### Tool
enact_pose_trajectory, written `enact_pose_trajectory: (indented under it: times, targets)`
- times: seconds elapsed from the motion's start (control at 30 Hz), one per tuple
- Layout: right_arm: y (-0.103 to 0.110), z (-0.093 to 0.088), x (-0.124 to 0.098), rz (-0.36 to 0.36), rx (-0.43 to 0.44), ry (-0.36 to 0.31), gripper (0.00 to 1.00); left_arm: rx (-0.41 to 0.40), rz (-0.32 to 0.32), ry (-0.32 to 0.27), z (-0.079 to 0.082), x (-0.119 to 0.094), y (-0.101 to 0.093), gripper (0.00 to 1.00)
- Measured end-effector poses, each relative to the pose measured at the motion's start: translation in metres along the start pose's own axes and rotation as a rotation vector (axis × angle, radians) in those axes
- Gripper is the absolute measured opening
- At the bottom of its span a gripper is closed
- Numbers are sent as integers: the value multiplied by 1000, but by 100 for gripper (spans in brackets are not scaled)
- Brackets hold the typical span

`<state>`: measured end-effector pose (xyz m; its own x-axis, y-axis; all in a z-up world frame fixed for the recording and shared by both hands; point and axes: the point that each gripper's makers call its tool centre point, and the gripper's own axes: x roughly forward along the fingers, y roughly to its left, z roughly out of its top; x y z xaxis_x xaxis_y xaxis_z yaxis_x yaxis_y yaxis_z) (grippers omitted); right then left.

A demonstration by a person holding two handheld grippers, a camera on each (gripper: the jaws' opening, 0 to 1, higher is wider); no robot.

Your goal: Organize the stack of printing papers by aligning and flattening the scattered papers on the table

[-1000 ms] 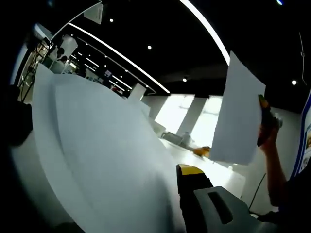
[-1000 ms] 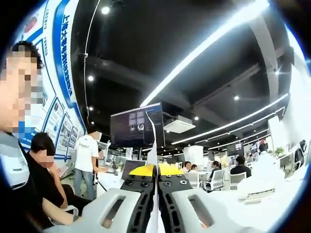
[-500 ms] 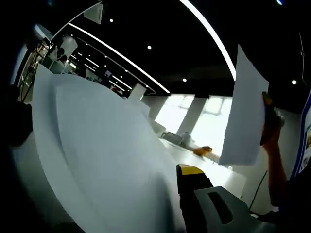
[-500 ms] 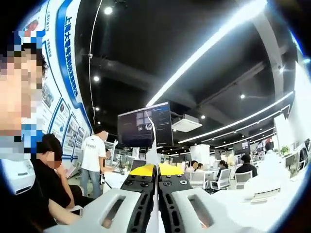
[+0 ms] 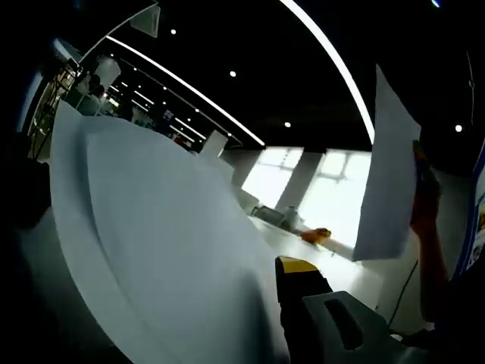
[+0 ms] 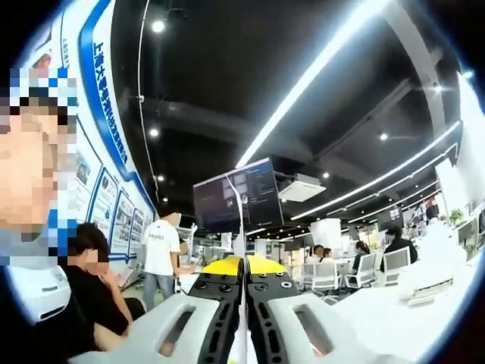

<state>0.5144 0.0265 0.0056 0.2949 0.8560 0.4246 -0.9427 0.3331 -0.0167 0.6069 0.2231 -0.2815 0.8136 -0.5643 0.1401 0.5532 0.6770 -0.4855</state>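
Dark ceiling, strip lights, open office — papers held aloft.

Right gripper (image 6: 244,267) is pinched on a single sheet (image 5: 388,174), seen edge-on; left gripper (image 5: 282,303) carries a bowed stack (image 5: 151,243), grip state unclear. Sheet could slip or crease from flexing — open air around, table (image 5: 333,265) below.

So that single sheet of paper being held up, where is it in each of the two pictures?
Left gripper view: the sheet hangs at the right, seen nearly face-on, pinched along its right edge by the right gripper.
Right gripper view: the same sheet is edge-on, a thin white line rising at centre from between the shut jaws of the right gripper.
Shared landmark: the long bright ceiling light strip.
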Motion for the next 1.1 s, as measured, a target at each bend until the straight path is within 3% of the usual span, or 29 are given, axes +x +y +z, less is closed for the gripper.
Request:
enact_pose_trajectory:
  times: [0.4,0.5,0.77,0.97,1.1]
  targets:
    - [-10,-17,2,7,107,10,0,-2,-1,1,-1,0,-1,20]
    - [-12,-19,2,23,182,-7,0,-1,-1,1,-1,0,-1,20]
    - [-10,-31,5,18,217,19,0,0,-2,1,-1,0,-2,20]
    - [4,-28,6,44,216,27,0,1,-1,1,-1,0,-2,20]
    - [12,-16,7,82,227,2,0,1,-1,1,-1,0,-2,20]
